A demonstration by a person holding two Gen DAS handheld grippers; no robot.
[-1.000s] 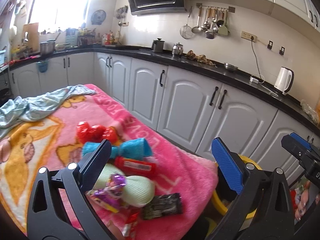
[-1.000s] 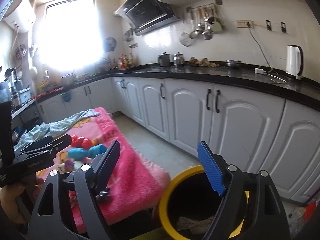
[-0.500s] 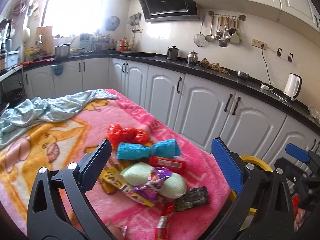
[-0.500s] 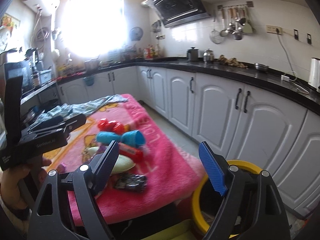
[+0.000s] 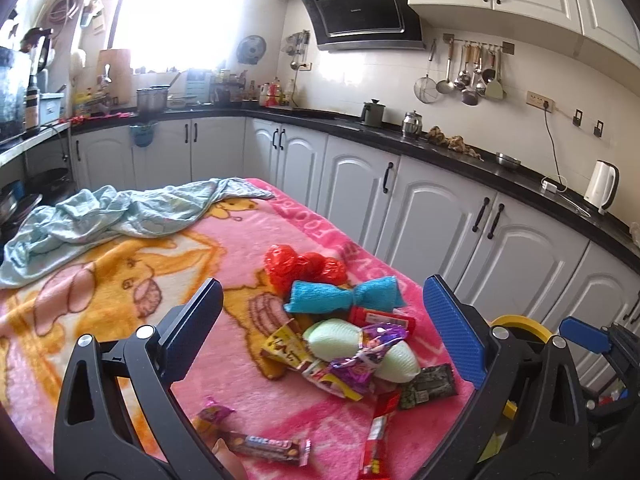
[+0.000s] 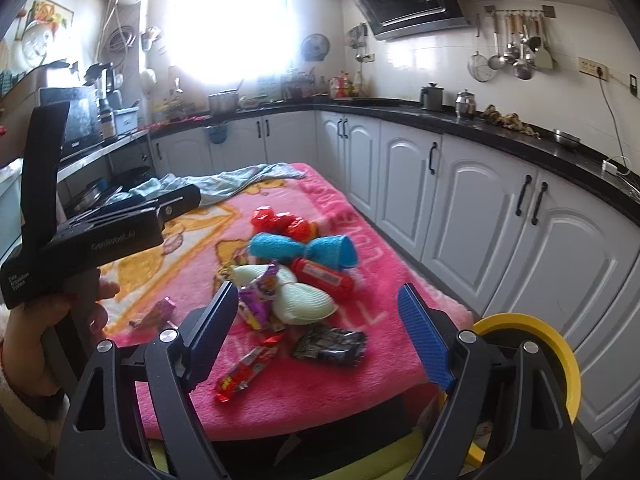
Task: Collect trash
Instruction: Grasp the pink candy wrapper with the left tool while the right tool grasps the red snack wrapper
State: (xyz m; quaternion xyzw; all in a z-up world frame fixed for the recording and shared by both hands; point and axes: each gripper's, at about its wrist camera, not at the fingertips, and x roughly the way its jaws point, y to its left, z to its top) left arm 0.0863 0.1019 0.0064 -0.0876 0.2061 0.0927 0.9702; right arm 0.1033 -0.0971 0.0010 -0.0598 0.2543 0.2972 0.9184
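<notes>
A pile of trash lies on the pink blanket [image 5: 248, 248]: red crumpled plastic [image 5: 304, 266], a blue wrapper [image 5: 344, 294], pale green foam nets [image 5: 340, 338], a purple wrapper [image 5: 368, 356], a dark packet [image 5: 430, 386] and a red stick wrapper [image 5: 376, 432]. My left gripper [image 5: 320, 312] hovers open above the pile's near side, holding nothing. My right gripper [image 6: 318, 308] is also open and empty, just short of the dark packet [image 6: 330, 346] and red stick wrapper [image 6: 244, 372]. A yellow-rimmed bin [image 6: 532, 344] stands on the floor right of the table.
A crumpled pale blue cloth [image 5: 116, 216] covers the blanket's far left. White cabinets [image 5: 432, 220] under a black counter [image 5: 440, 152] run along the right and back. A hand [image 6: 52, 320] holds the left gripper's black body [image 6: 104, 236] at the left of the right wrist view.
Both views have swung left toward the table. The trash pile now sits centred ahead of each gripper, and the bin has slid to the right edge. Both grippers stay open.
</notes>
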